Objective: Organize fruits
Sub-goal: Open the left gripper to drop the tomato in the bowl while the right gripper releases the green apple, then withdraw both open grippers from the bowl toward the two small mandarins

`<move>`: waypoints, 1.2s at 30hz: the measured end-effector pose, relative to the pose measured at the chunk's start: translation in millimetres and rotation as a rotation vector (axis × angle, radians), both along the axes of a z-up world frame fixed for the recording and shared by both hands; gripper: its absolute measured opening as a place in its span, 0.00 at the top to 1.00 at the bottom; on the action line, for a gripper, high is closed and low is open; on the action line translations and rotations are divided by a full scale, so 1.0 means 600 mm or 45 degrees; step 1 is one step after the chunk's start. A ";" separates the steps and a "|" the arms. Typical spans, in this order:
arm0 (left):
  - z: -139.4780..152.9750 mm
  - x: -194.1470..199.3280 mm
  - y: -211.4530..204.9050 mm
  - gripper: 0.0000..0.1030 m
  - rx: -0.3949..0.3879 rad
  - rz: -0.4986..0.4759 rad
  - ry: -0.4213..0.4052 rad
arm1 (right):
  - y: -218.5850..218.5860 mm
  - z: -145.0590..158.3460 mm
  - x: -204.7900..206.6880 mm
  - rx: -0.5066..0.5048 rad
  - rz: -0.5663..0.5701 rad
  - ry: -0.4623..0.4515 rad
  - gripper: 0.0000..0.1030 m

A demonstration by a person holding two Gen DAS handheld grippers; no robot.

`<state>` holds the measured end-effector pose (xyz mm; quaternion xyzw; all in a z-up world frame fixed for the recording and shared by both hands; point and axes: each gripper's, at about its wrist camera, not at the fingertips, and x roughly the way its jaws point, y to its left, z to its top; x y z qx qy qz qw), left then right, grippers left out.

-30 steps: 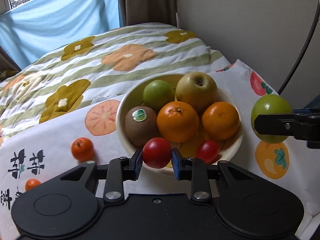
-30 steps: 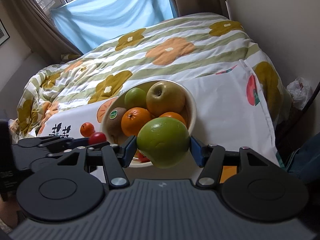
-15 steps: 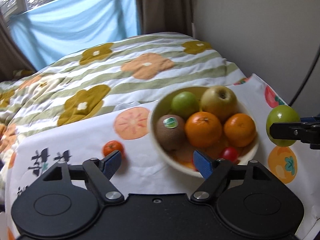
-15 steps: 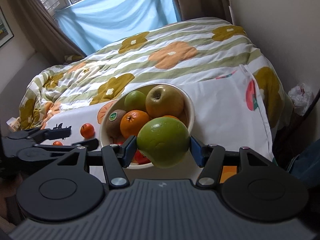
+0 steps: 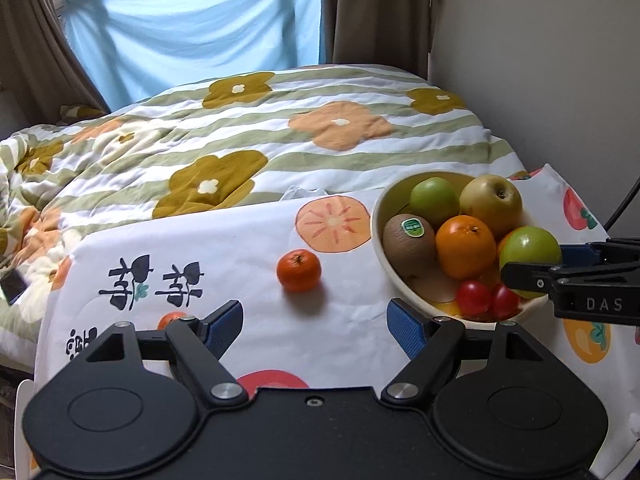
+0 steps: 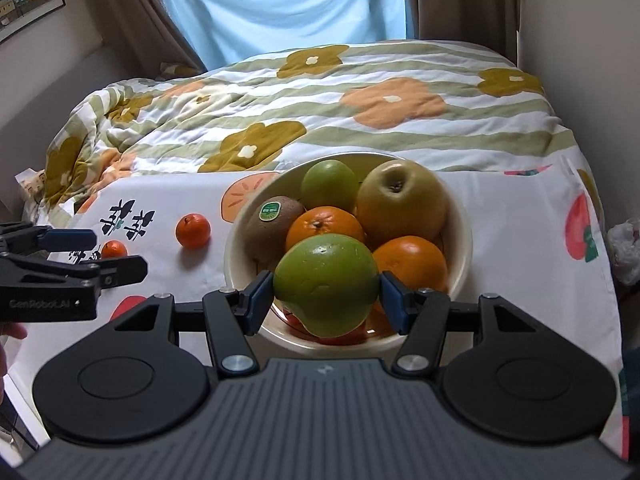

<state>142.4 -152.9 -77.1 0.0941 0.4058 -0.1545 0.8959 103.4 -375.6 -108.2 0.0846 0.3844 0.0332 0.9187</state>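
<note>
A cream bowl (image 5: 382, 258) (image 6: 460, 216) on a printed cloth holds a kiwi (image 5: 408, 240), oranges (image 5: 466, 246), a green apple (image 5: 434, 199), a yellow apple (image 5: 490, 200) and two cherry tomatoes (image 5: 474, 298). My right gripper (image 6: 326, 300) is shut on a green fruit (image 6: 326, 284) (image 5: 528, 246), held over the bowl's near edge. My left gripper (image 5: 314, 326) is open and empty, left of the bowl. A small mandarin (image 5: 299, 270) (image 6: 193, 230) lies on the cloth just ahead of the left gripper. A second small mandarin (image 6: 114, 249) (image 5: 172, 320) lies further left.
The printed cloth (image 5: 224, 248) covers a table against a bed with a flowered quilt (image 5: 240, 140). A wall (image 5: 540, 60) stands to the right. A dark phone (image 5: 12, 286) lies on the quilt at far left.
My left gripper let go of a red tomato, which now lies in the bowl, opened and drew back left. My right gripper moved the green fruit in over the bowl.
</note>
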 end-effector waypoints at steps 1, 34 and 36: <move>0.000 -0.001 0.003 0.20 -0.002 0.002 -0.001 | 0.001 -0.001 0.002 -0.005 -0.004 -0.001 0.30; 0.070 -0.049 0.080 0.20 -0.056 0.153 -0.086 | 0.051 0.076 -0.034 -0.087 -0.056 -0.077 0.06; 0.078 -0.053 0.096 0.20 -0.058 0.185 -0.099 | 0.063 0.088 -0.035 -0.083 -0.043 -0.086 0.06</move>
